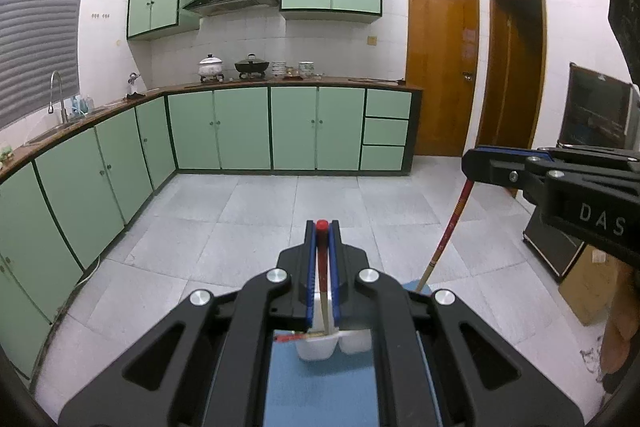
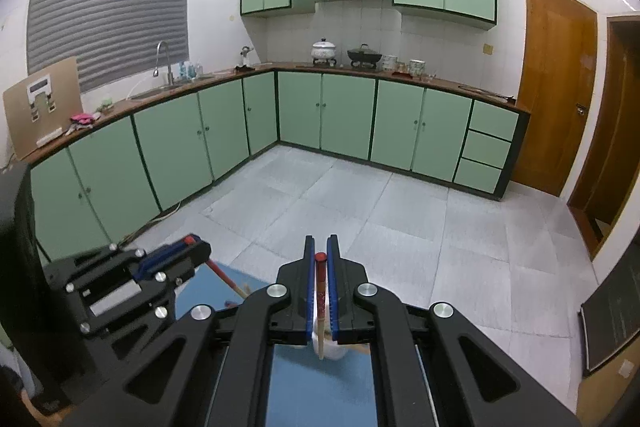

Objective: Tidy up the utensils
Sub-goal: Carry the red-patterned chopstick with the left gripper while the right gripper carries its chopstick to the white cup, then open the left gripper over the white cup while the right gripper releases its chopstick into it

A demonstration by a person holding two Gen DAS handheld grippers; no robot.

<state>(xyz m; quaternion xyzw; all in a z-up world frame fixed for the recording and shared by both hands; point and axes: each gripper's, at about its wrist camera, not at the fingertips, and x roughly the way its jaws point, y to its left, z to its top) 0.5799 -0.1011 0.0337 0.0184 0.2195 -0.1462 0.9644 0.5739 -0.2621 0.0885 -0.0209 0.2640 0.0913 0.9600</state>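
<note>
Left tool (image 1: 321,239) clamped on chopstick (image 1: 322,267); right tool (image 2: 321,251) likewise, level, side by side.

1. The lower end of the chopstick (image 1: 322,291) held in the left gripper (image 1: 322,227) was concealed behind the gripper body.
2. The white holder (image 1: 320,345) was largely hidden by the gripper linkage; its compartments could not be distinguished.
3. The right gripper (image 1: 472,165) was cut off by the frame edge.
4. The blue mat (image 2: 320,387) was only partly visible.

chopstick A (image 1: 322,259): red-topped, upright | chopstick B (image 2: 320,291): same | white holder (image 1: 316,345): below
</note>
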